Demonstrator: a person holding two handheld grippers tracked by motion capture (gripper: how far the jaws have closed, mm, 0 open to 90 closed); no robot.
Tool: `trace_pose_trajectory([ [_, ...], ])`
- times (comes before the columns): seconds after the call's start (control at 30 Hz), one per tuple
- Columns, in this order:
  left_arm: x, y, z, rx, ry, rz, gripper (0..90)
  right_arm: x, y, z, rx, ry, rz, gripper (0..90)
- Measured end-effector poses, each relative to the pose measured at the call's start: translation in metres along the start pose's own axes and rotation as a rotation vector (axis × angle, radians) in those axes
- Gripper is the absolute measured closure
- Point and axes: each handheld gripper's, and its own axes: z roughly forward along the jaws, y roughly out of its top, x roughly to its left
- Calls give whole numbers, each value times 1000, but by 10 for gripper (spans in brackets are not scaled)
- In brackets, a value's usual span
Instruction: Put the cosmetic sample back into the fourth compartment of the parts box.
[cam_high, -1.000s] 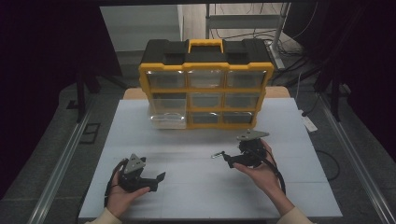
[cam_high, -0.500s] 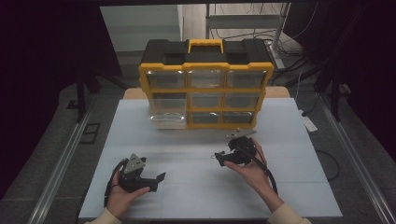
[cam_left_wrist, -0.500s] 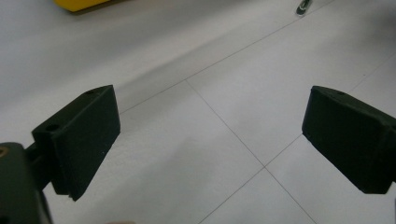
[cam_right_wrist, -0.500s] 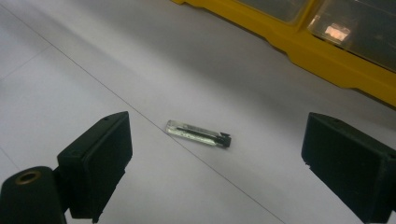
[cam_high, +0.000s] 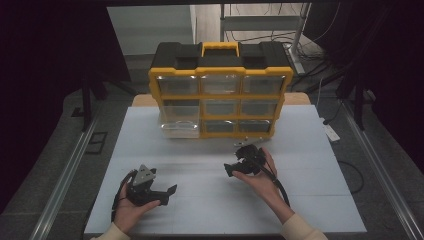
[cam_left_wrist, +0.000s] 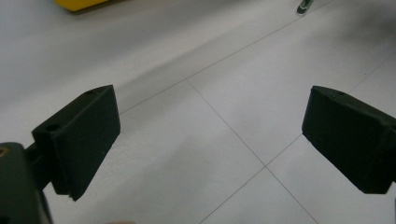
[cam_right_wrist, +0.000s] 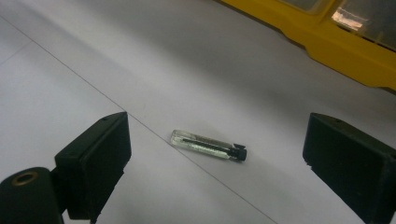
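Now | right gripper (cam_high: 231, 169): nearer the drawer organizer (cam_high: 220, 90) than before, jaws apart over a small clear vial (cam_right_wrist: 208, 145) | left gripper (cam_high: 167, 195): unmoved, jaws apart

I am looking at my two black claws. The left claw (cam_high: 167, 192) is wearing a grey three-cornered plate (cam_high: 145, 174) on top; the right claw (cam_high: 231, 169) is trailing a black cable (cam_high: 278, 185) along my forearm. Both are showing blocky, matte black jaws with small screw holes. Light cuffs (cam_high: 300, 227) are covering my wrists.
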Motion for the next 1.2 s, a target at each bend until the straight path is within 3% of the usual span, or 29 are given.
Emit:
trace_pose_trajectory([
  [0.33, 0, 0, 0, 3, -1, 2, 51, 3, 3, 13, 21, -24, -2, 89],
  [1.2, 2, -1, -1, 2, 1, 2, 50, 7, -3, 39, 113, -69, 76, 145],
])
